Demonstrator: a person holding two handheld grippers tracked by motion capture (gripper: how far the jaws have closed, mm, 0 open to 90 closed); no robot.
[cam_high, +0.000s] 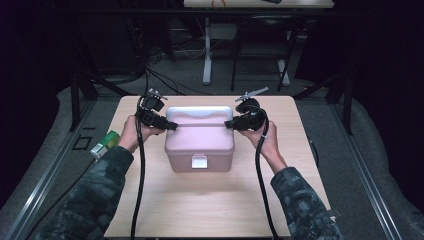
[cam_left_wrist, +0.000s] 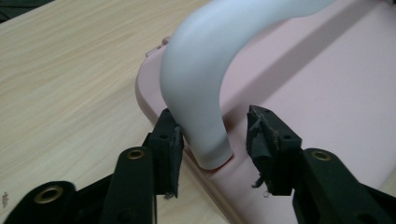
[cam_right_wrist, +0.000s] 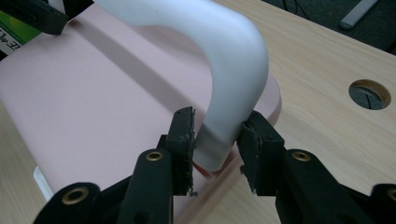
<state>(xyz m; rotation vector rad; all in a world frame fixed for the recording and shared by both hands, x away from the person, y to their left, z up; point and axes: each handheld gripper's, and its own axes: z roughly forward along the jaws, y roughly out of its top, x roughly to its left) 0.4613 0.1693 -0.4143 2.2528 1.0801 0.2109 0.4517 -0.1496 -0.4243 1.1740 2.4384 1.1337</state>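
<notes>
A pink box (cam_high: 200, 145) with a white latch (cam_high: 199, 161) on its front stands in the middle of the wooden table (cam_high: 200, 210). Its white arched handle (cam_left_wrist: 201, 70) is raised over the lid. My left gripper (cam_high: 170, 126) is at the lid's left end. In the left gripper view its jaws (cam_left_wrist: 214, 121) straddle the handle's foot: one pad touches, a gap shows at the other, so it is open. My right gripper (cam_high: 227, 124) is at the lid's right end, and its jaws (cam_right_wrist: 220, 119) press on both sides of the handle (cam_right_wrist: 233, 51) near its other foot.
A green carton (cam_high: 105, 144) lies just off the table's left edge, beside my left forearm. A round cable hole (cam_right_wrist: 370, 93) is in the tabletop past the box's right end. Bare wood lies in front of the box. Desk legs and cables stand behind.
</notes>
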